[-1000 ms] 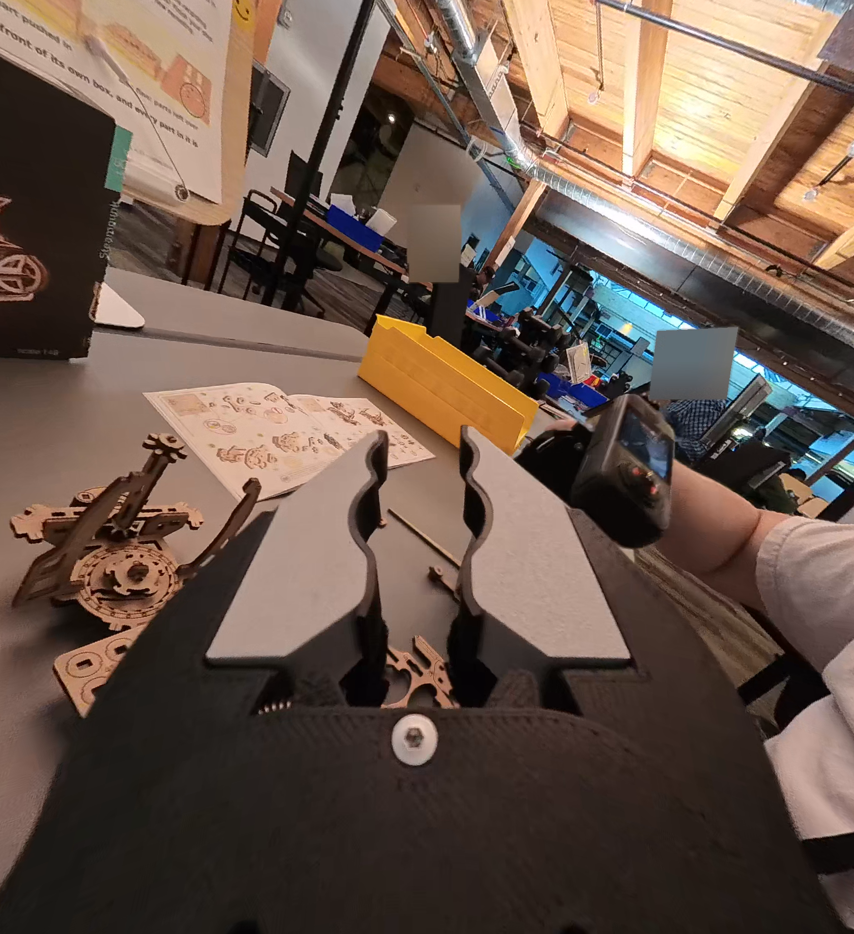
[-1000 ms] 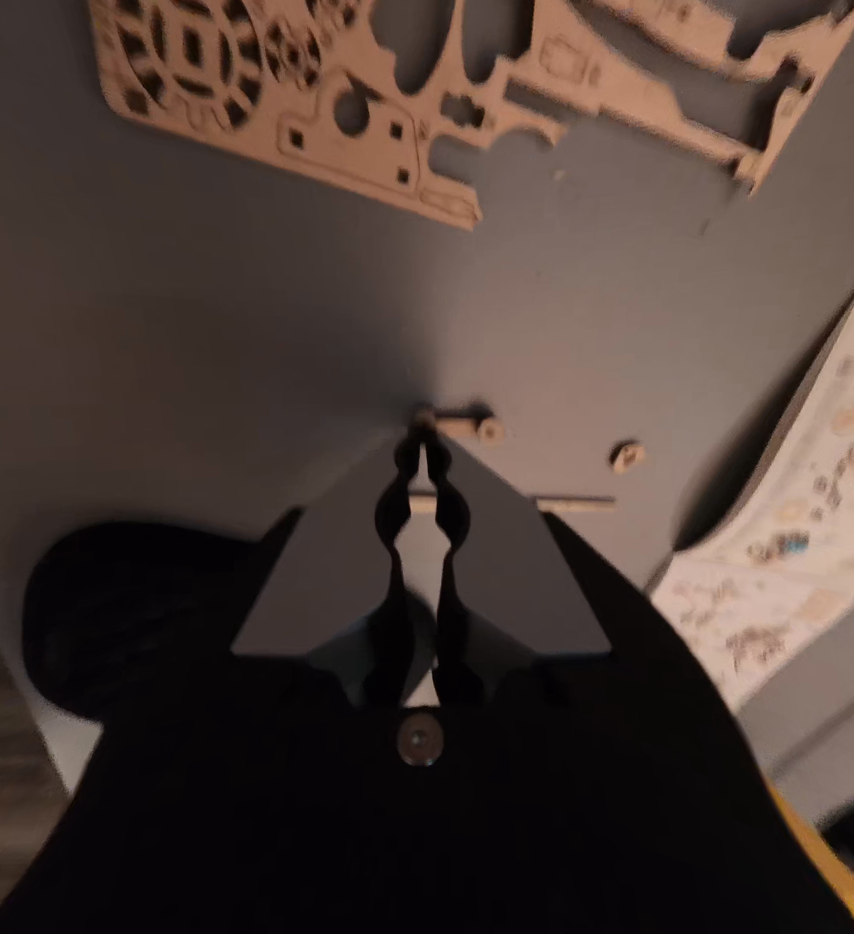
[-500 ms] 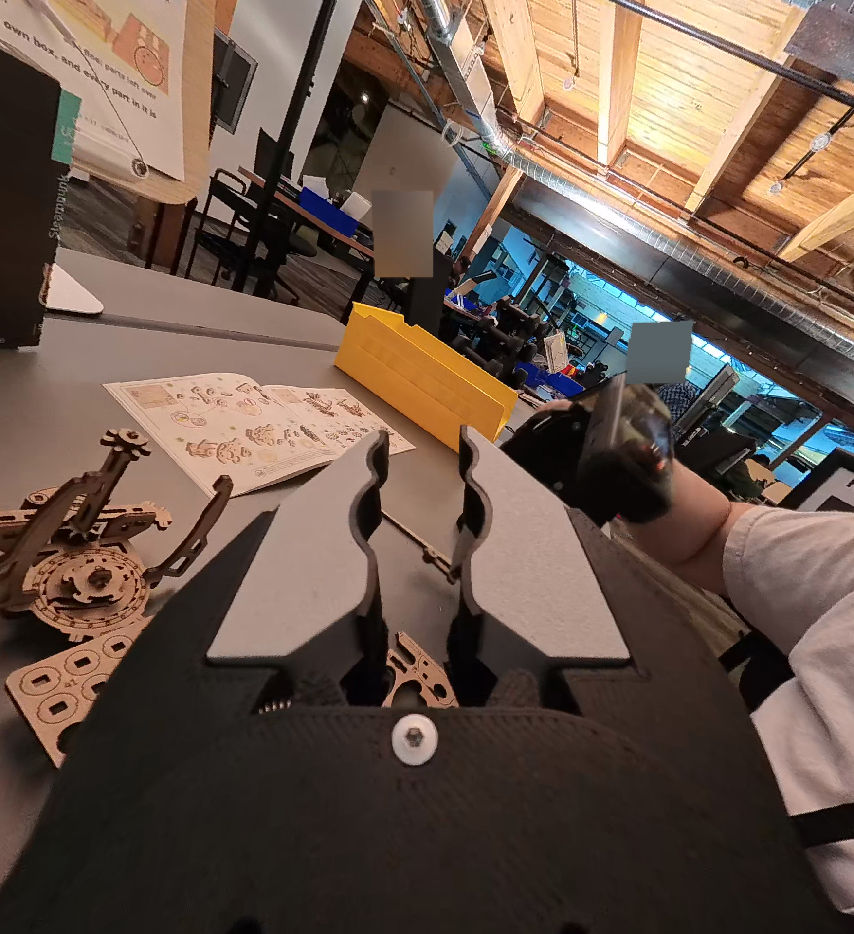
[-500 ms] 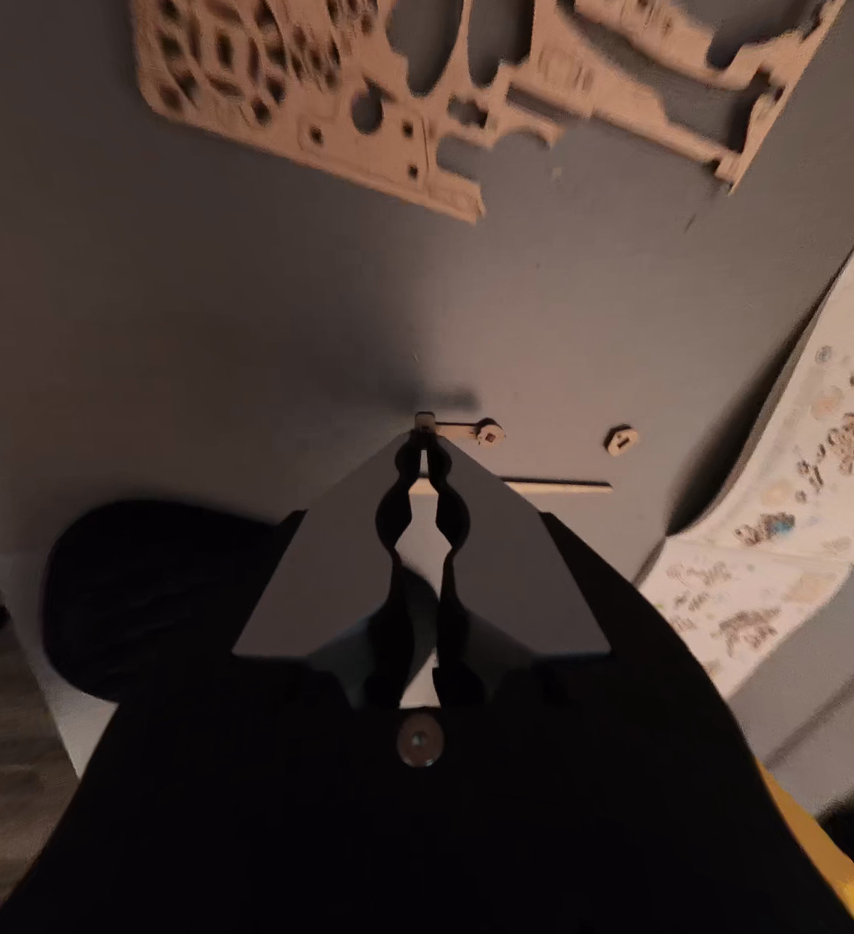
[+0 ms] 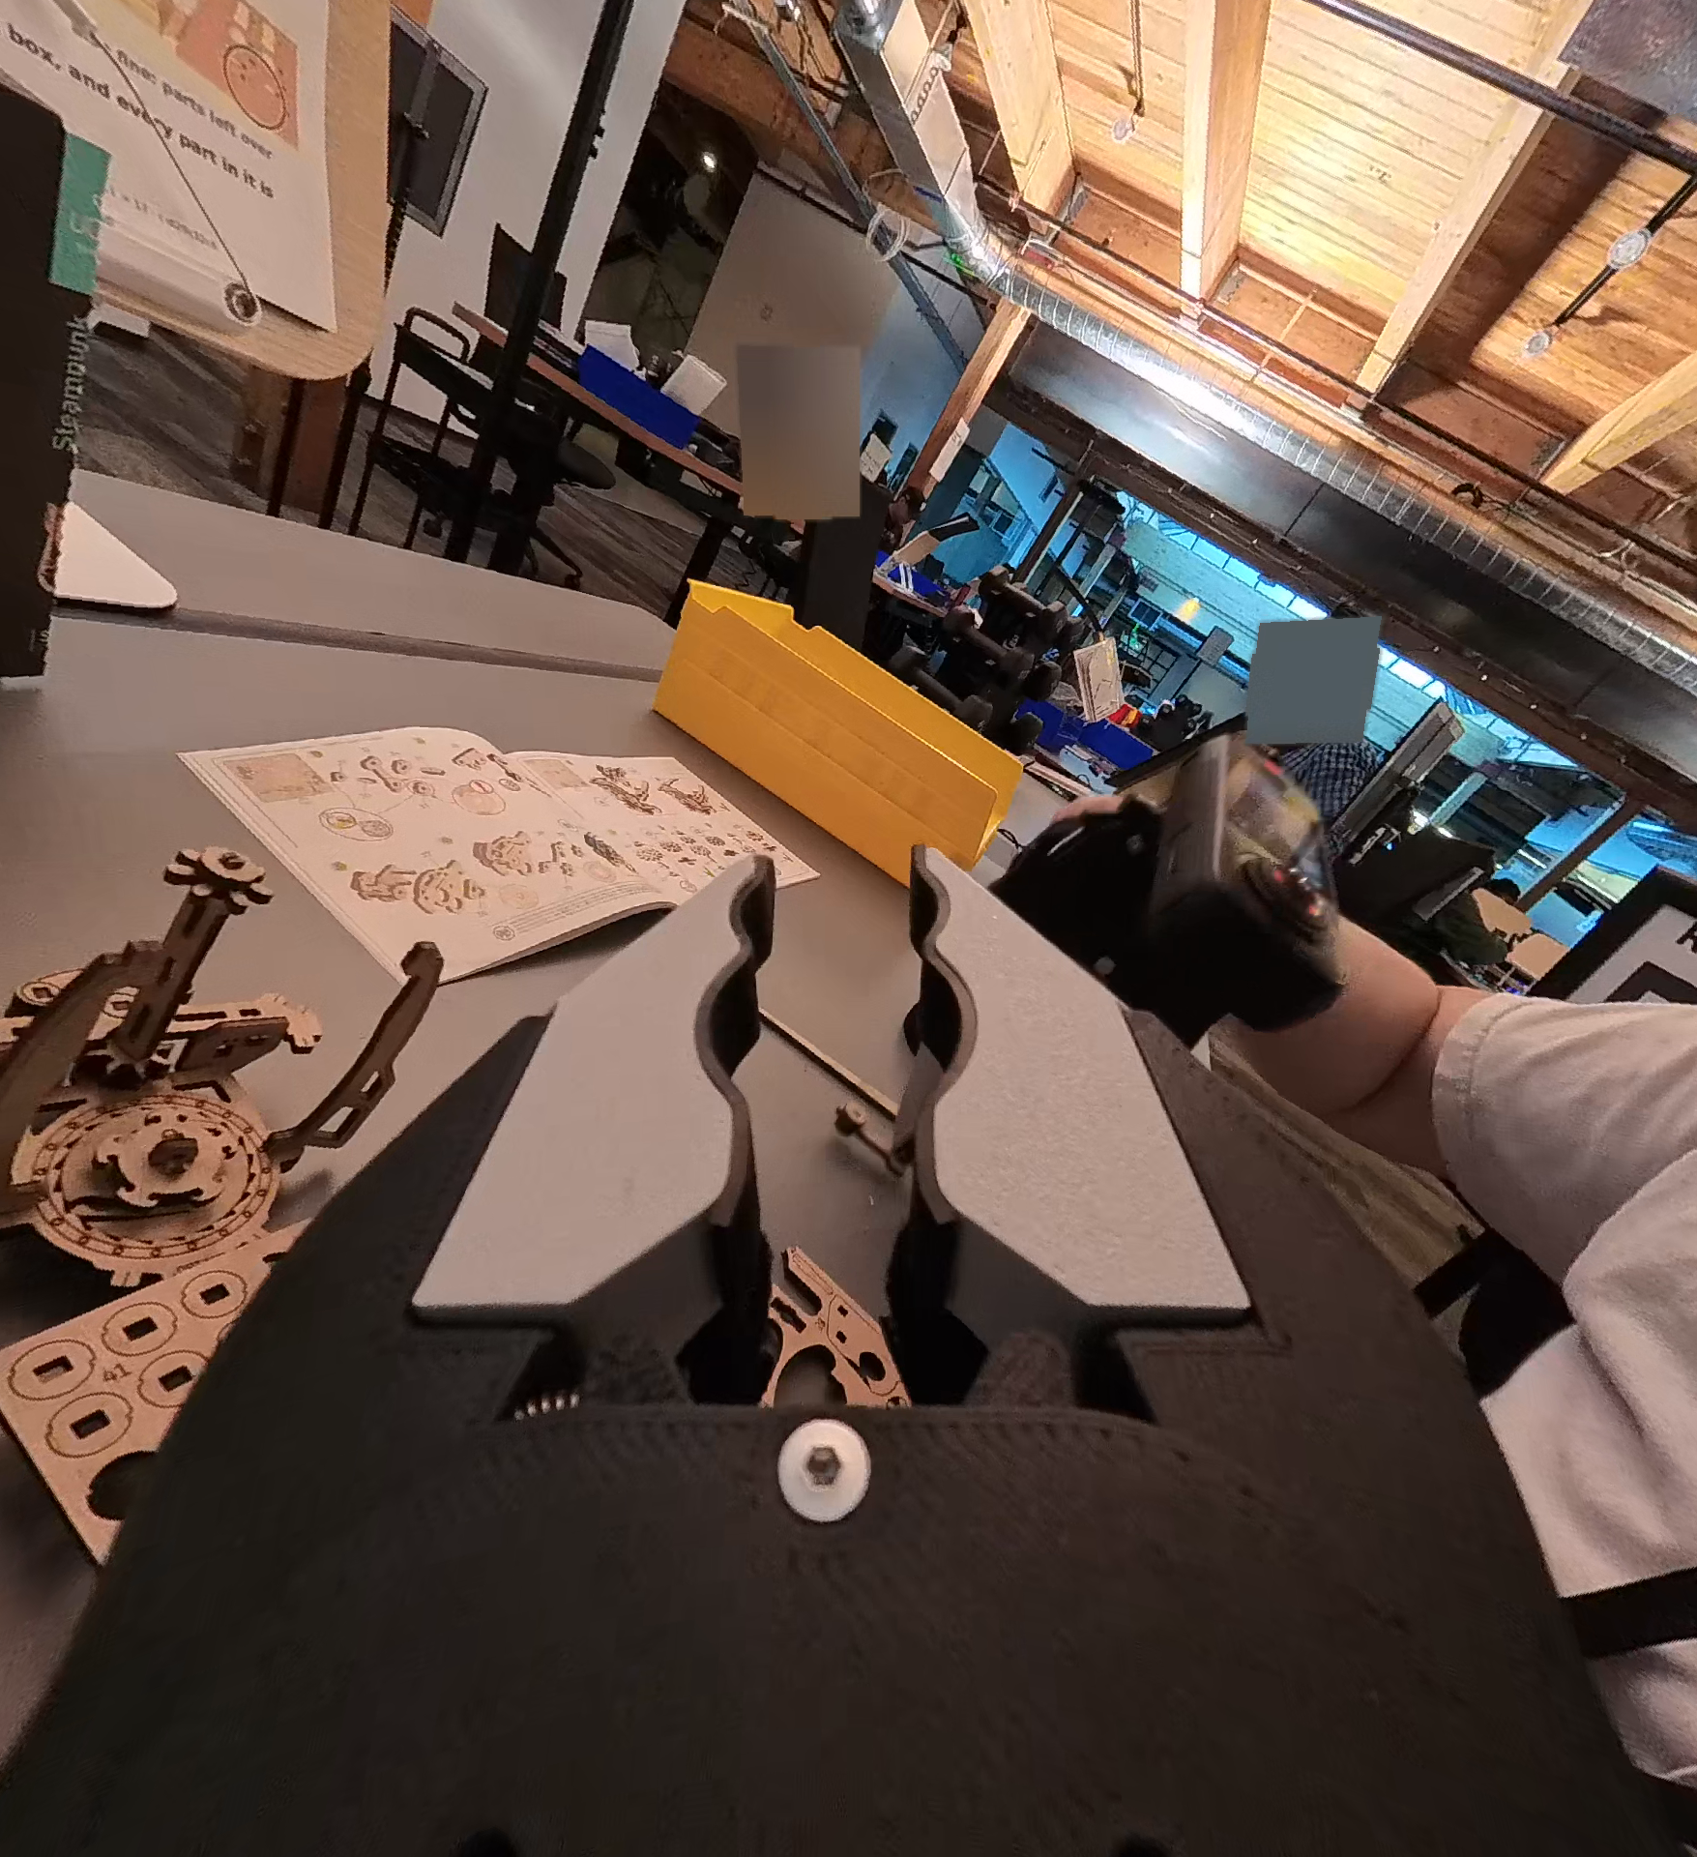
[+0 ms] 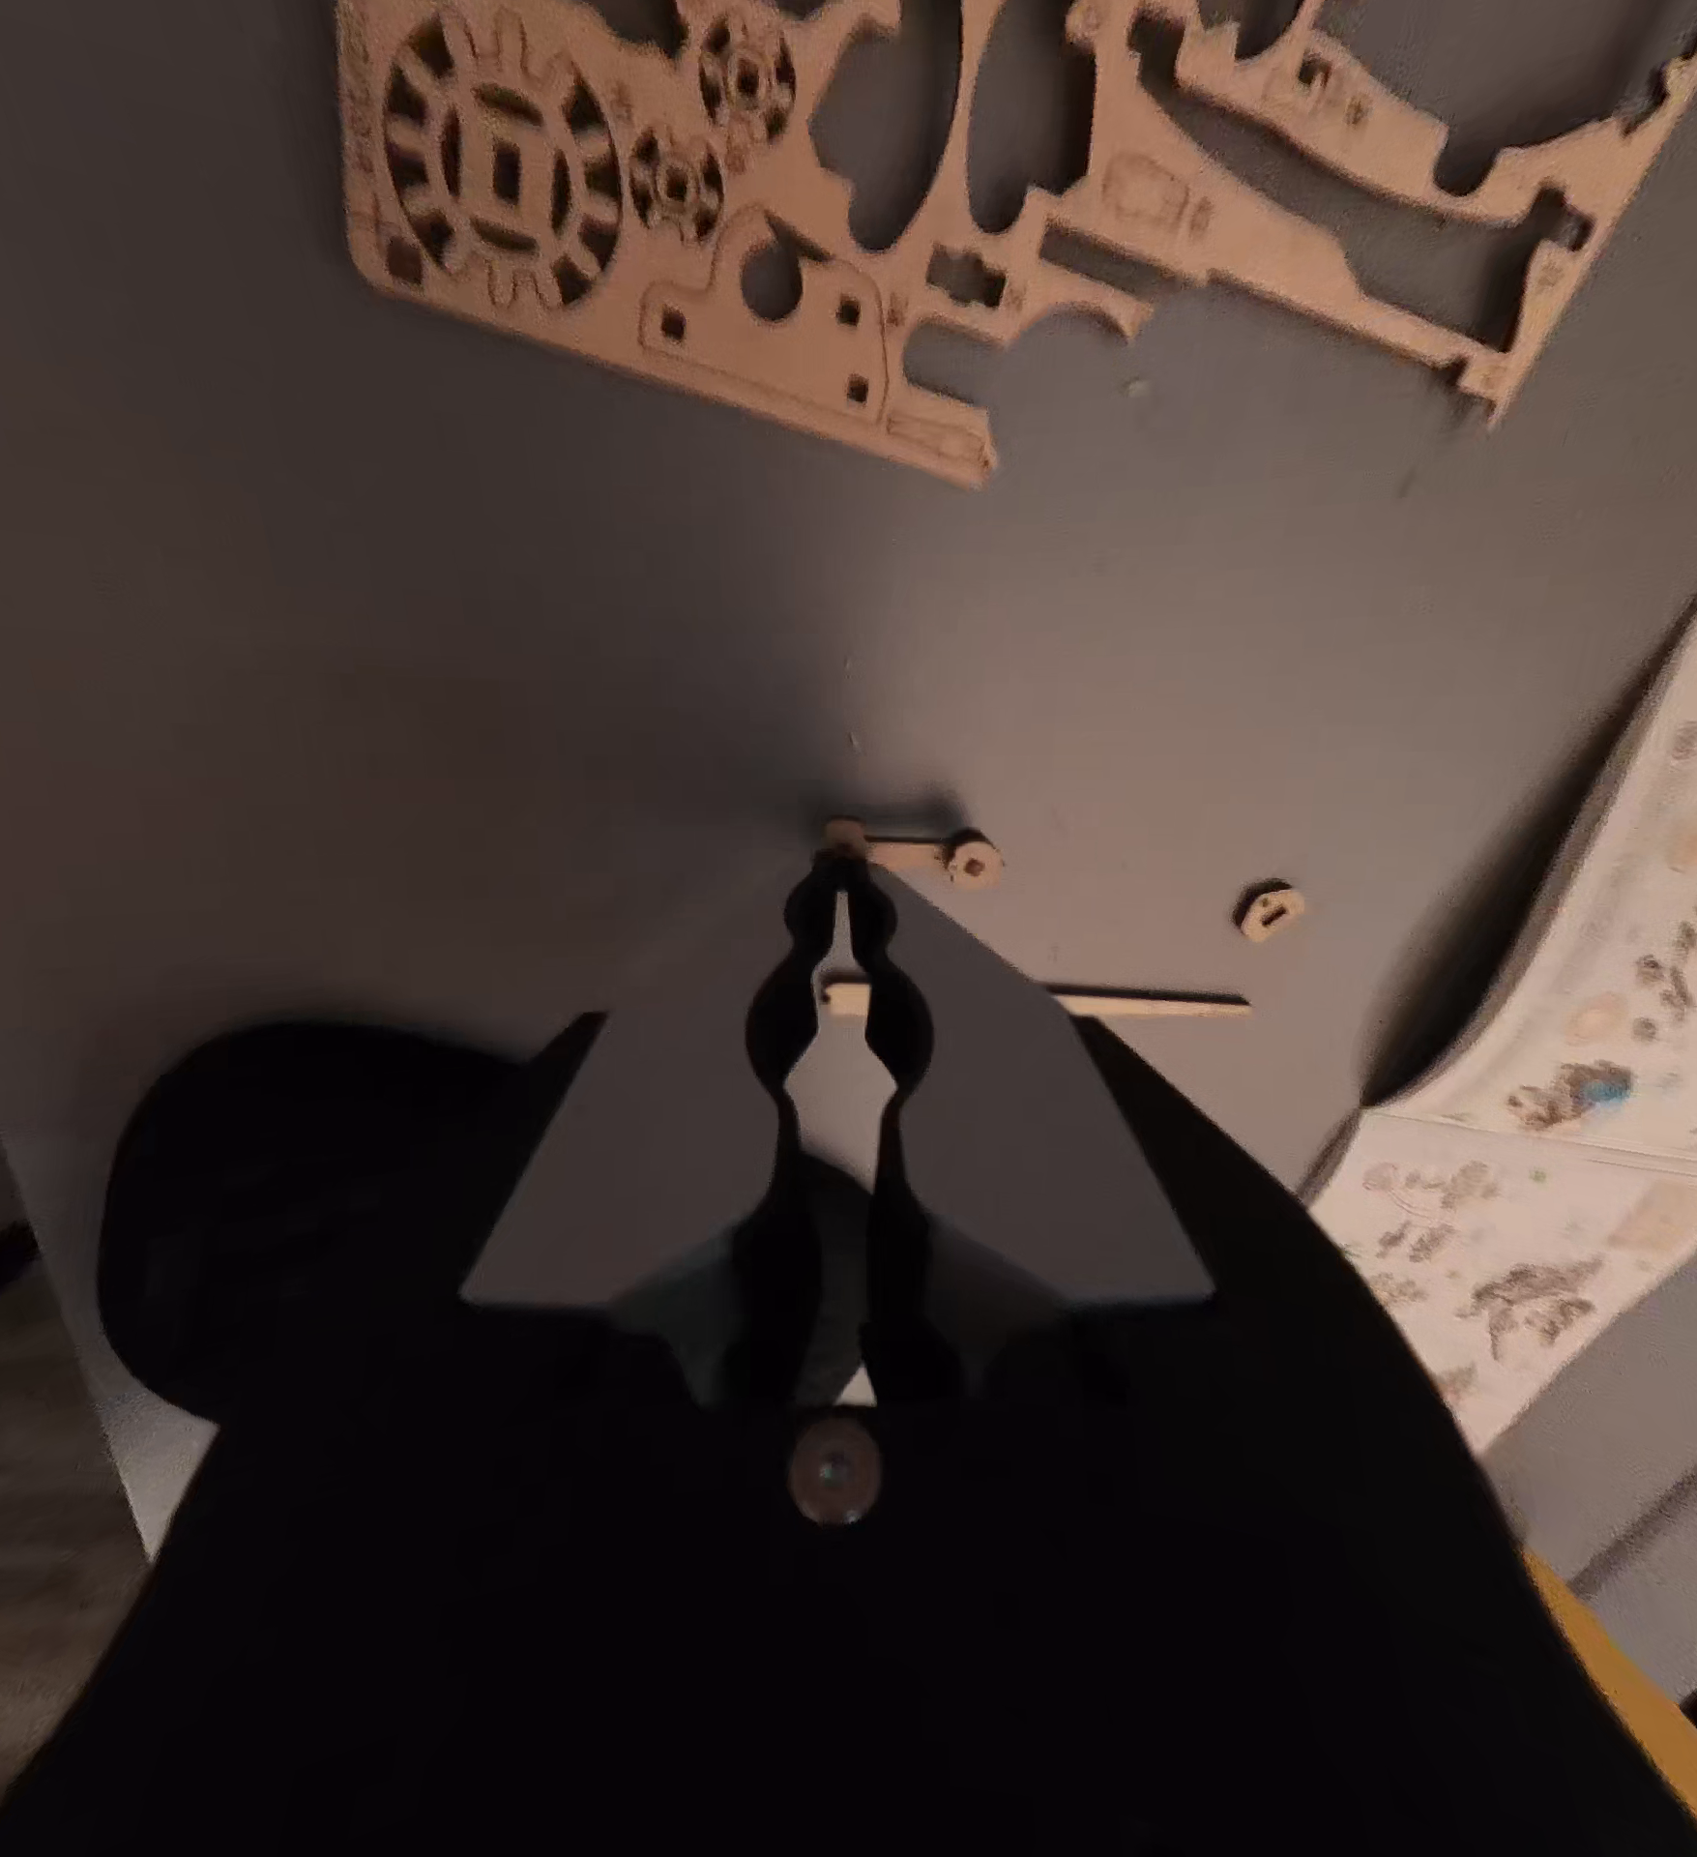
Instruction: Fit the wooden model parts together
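My right gripper (image 6: 839,872) still pinches one end of the little wooden link piece (image 6: 909,852) on the gray table (image 6: 422,653), nothing has lifted yet, so no fitting has started, and my left gripper (image 5: 839,904) waits with its jaws apart near the half-built gear model (image 5: 136,1125).

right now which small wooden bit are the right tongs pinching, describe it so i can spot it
On the grey table, below the cut-out wooden sheet, lie small loose bits. The right tongs pinch the small link piece, a short bar with a round hub, unlike the lone washer and thin stick.
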Motion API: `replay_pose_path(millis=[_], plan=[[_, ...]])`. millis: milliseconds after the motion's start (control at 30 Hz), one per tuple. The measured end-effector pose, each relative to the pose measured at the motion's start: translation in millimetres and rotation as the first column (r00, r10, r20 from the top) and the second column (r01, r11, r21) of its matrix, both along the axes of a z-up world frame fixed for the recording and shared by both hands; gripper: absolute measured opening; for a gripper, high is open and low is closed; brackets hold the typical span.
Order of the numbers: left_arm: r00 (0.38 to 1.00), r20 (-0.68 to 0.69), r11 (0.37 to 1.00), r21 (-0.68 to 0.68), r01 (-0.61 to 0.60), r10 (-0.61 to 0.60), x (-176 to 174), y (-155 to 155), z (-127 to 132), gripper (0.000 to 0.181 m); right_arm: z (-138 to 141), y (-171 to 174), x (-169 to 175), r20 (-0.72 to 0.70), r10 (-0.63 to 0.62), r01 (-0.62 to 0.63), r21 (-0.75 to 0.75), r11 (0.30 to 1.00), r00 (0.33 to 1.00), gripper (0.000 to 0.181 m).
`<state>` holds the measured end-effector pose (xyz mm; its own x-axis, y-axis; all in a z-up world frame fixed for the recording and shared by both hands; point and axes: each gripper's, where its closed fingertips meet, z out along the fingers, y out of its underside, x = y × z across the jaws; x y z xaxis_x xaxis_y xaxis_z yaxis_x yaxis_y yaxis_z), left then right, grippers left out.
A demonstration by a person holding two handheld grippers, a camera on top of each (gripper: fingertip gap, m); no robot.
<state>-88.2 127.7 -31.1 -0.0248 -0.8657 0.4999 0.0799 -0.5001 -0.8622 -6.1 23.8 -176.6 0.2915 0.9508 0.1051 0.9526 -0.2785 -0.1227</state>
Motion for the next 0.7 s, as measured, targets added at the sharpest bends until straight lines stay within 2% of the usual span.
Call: replay_pose_path(millis=[67,133,200,300,400,467,633,700], plan=[[1.0,-0.007,1.0,0.001,-0.001,0.001,0,0,-1,0.025,9,3,-6,-0.039,-0.002,0.004,0.045,0.999,0.999,0.0],[1.0,-0.003,1.0,-0.002,0.001,-0.001,0,0,-1,0.025,-5,0,-6,-0.035,-0.003,0.004,0.011,1.0,0.999,0.0],[1.0,-0.006,1.0,-0.002,0.006,-0.006,1,-1,-1,0.025,3,1,-3,-0.038,-0.003,0.005,0.033,0.999,0.999,0.0],[1.0,-0.003,1.0,0.002,0.026,-0.026,2,-5,-1,0.024,41,11,-24,-0.219,0.072,-0.031,0.186,0.982,0.973,0.0],[0.998,0.01,0.997,0.023,0.067,-0.068,5,-13,2,0.025,89,17,-39,-0.413,0.166,-0.013,0.348,0.937,0.896,0.0],[0.995,0.001,0.994,0.04,0.104,-0.104,9,-21,1,0.025,113,15,-44,-0.477,0.231,-0.001,0.435,0.901,0.848,0.0],[0.985,-0.004,0.981,0.089,0.172,-0.173,15,-37,2,0.025,135,12,-41,-0.561,0.297,0.035,0.505,0.862,0.773,0.0],[0.982,-0.001,0.977,0.107,0.186,-0.186,16,-42,3,0.024,142,7,-42,-0.636,0.322,0.044,0.489,0.871,0.701,0.0]])
